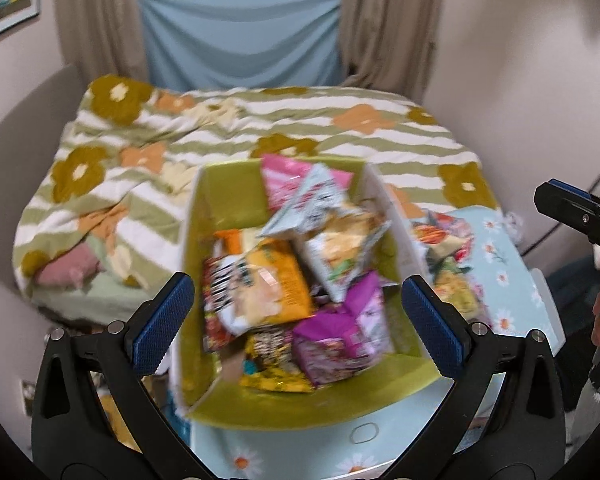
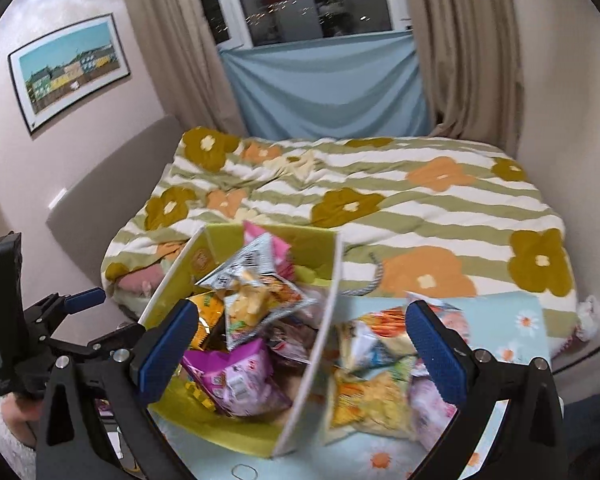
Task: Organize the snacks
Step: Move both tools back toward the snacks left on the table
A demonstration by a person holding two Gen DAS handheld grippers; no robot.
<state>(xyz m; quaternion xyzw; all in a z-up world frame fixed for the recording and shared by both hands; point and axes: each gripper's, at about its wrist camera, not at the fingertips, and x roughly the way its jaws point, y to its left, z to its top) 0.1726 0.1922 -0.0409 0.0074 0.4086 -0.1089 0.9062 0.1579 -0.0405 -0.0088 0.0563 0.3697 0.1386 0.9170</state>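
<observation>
The left hand-held gripper (image 1: 296,320) is spread wide and holds nothing, hovering over the box (image 1: 228,184). The right hand-held gripper (image 2: 300,340) is spread too, empty, above the box's right wall. The green-lined box stands on a daisy-print tabletop (image 1: 496,264) and is heaped with snacks (image 1: 284,272). More snack bags (image 2: 372,384) lie on that surface just right of the box. Behind is the bed (image 2: 420,208), then a blue cloth (image 2: 324,88) under the window (image 2: 312,0).

Soft indoor light, motion blur, fisheye warping
</observation>
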